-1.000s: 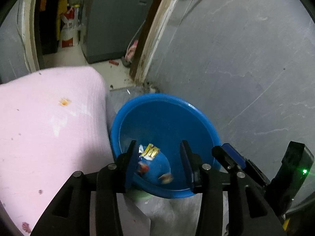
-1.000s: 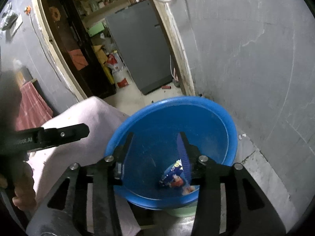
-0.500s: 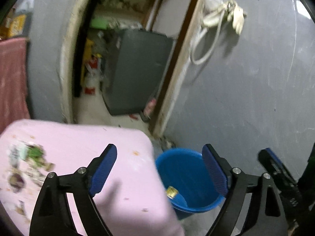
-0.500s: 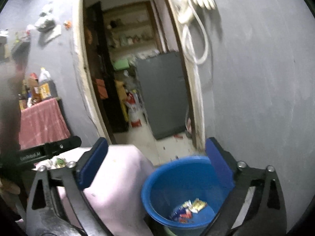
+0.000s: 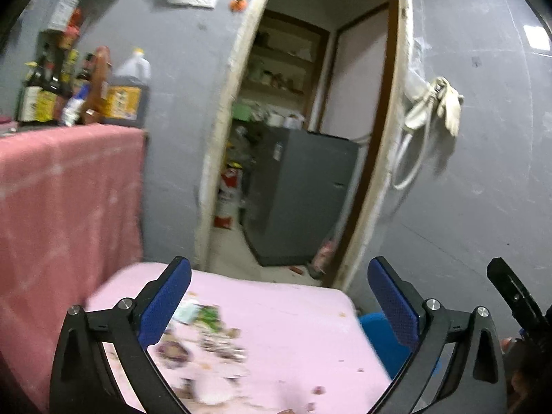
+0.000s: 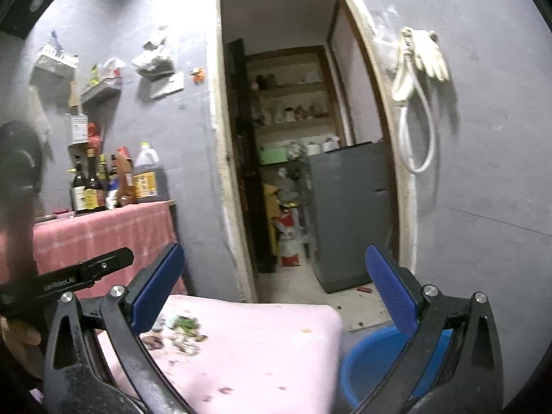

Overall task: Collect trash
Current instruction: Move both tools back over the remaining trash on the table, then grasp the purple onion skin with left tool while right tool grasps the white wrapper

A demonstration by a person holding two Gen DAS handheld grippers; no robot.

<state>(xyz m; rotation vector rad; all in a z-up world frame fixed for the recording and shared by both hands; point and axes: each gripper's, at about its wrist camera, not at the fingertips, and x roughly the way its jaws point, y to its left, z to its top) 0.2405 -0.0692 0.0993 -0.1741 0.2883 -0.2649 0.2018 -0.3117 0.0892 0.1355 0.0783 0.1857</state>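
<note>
Grippers come first: the left gripper [image 5: 279,296] and the right gripper [image 6: 274,286] both hang with jaws spread wide and nothing between them, presumably readied for another pickup. Beyond them, scraps of trash [image 6: 179,333] lie scattered toward the left edge of the pink table [image 6: 276,341]. A blue basin [image 6: 372,362] sits low just beside the table's right edge, likely so scraps can be dropped straight in. Farthest off, an open doorway [image 6: 296,138] shows shelves.
</note>
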